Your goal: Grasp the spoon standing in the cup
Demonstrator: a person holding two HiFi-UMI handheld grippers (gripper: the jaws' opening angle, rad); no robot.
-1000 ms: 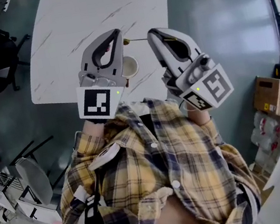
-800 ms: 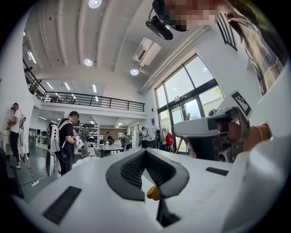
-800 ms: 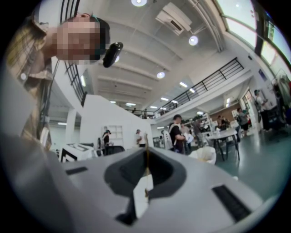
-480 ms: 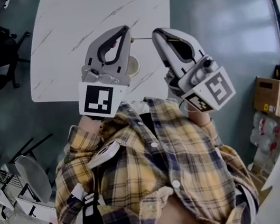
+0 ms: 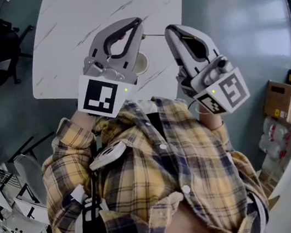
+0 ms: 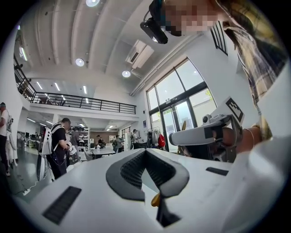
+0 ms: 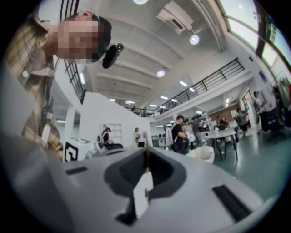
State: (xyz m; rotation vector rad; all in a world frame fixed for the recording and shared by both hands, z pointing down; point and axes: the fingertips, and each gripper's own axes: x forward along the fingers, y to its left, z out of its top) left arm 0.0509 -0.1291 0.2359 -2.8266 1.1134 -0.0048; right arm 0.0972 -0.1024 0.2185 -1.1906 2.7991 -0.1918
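Right jaws: pressed together on my right gripper (image 7: 146, 153), clamped on the thin gold handle of the spoon (image 7: 146, 160), which runs up along the seam between them.
Spoon: in the head view it crosses the tip of my right gripper and reaches sideways to just beside the tip of my left gripper (image 5: 138, 25), up above the worktop (image 5: 88, 11). The stretch I can see sits apart from the rim of the cup (image 5: 141, 63). Where its bowl end is, I can't tell.
Left jaws: together too, tips meeting, and nothing I can see pinched at the tip. A gold bit (image 6: 156, 199) shows through the slot at their near end. What it is, I can't tell.
Cup: pale, upright on the worktop by its near edge, between my two grippers and half hidden by the left one.
Worktop: white with grey streaks, standing on a grey-blue floor (image 5: 227, 9).
Marker cubes (image 5: 102, 95): one at the back of each gripper, close against my yellow check shirt (image 5: 163, 182).
Around: people (image 7: 179, 132) standing far off in the hall, some by a table (image 7: 223, 133).
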